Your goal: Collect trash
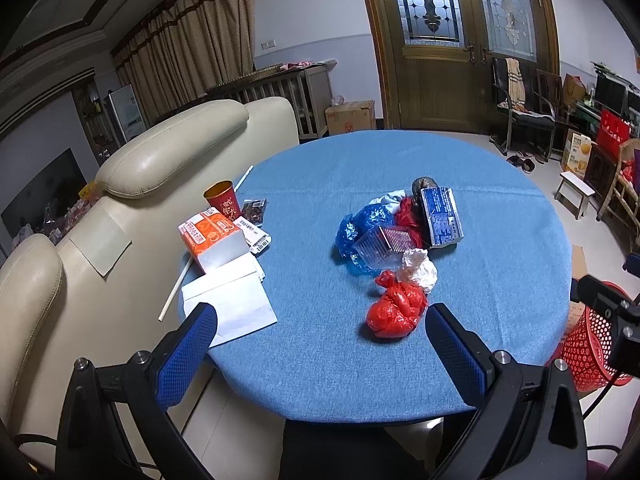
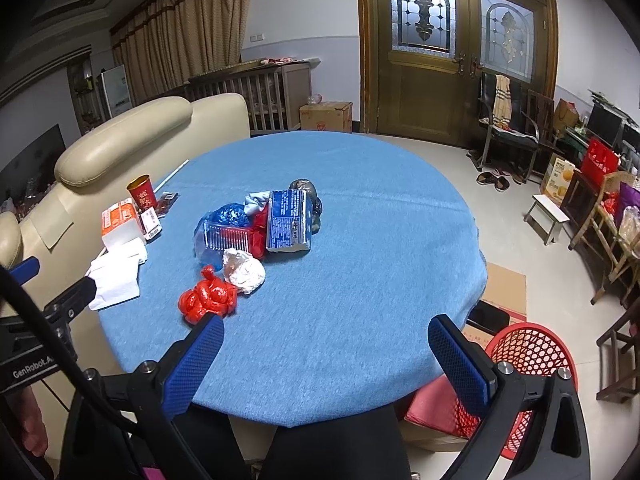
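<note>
A heap of trash lies mid-table on the blue cloth [image 1: 400,368] [image 2: 360,280]: a knotted red plastic bag [image 1: 396,310] [image 2: 208,300], crumpled white paper [image 1: 418,270] [image 2: 244,270], a clear plastic tray [image 1: 384,245] [image 2: 224,238], a blue bag [image 1: 362,226] [image 2: 230,214] and a blue printed packet [image 1: 442,216] [image 2: 290,220]. My left gripper [image 1: 320,330] is open at the near table edge, the red bag just beyond its fingers. My right gripper [image 2: 326,340] is open too, with the red bag by its left finger. A red mesh basket [image 2: 528,364] [image 1: 592,344] stands on the floor at the right.
At the table's left edge sit an orange carton [image 1: 212,240] [image 2: 118,220], a red cup [image 1: 222,200] [image 2: 142,196], white paper sheets [image 1: 236,300] [image 2: 116,276], labels and a straw [image 1: 176,288]. A cream sofa [image 1: 140,168] borders the table on the left. Chairs and boxes line the right wall.
</note>
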{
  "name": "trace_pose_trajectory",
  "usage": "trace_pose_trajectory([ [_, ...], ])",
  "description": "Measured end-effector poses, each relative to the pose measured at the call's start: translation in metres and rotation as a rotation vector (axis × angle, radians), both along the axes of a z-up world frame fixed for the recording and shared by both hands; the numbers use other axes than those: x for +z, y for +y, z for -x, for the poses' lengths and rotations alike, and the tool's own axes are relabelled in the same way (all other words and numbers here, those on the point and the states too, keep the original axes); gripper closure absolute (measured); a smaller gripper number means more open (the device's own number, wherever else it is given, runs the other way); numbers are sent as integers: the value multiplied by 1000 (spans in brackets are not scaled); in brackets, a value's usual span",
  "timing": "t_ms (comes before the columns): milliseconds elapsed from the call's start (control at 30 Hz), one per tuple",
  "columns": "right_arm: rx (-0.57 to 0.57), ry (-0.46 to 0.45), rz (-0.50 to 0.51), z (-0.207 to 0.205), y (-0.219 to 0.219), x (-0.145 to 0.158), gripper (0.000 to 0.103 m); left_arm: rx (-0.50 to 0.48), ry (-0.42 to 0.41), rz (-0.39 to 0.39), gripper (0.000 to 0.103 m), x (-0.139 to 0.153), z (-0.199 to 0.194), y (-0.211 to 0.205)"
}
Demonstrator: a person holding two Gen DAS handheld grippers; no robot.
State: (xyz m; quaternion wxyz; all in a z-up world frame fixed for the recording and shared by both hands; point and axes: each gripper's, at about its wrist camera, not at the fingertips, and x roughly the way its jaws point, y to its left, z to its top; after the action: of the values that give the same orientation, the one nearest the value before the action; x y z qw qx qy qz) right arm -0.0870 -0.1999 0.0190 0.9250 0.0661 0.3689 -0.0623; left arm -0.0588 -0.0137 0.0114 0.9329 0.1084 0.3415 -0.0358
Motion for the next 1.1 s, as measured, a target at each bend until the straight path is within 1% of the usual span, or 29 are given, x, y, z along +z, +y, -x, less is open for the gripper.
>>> trace_pose_trajectory([
  [367,-4,12,11,-15,-2,-1,0,9,28,6,0,-9,-8,3],
  [433,-4,3,5,-18,-3,-2,0,15,36,7,0,-11,-11,4],
  [567,-4,15,6,-29,-5,-4,0,22,61,7,0,-18,-19,5],
  [600,-5,3,2,-31,-6,-6,0,21,64,6,0,-20,-21,5],
  [667,-7,14,0,-38,-8,-8,0,25,79,8,0,-25,-29,7],
  [733,-5,19,-18,-48,-12,-12,0,32,100,16,0,-31,-37,11],
  [867,8,18,-47,-72,-18,-20,0,51,170,50,0,-52,-60,21],
  [933,35,30,-78,-92,-21,-27,0,50,199,63,0,-61,-68,23],
  [1033,66,46,-120,-125,-22,-39,0,32,246,97,0,-74,-78,25],
  [1100,82,57,-137,-145,-21,-45,0,3,281,130,0,-81,-85,23],
])
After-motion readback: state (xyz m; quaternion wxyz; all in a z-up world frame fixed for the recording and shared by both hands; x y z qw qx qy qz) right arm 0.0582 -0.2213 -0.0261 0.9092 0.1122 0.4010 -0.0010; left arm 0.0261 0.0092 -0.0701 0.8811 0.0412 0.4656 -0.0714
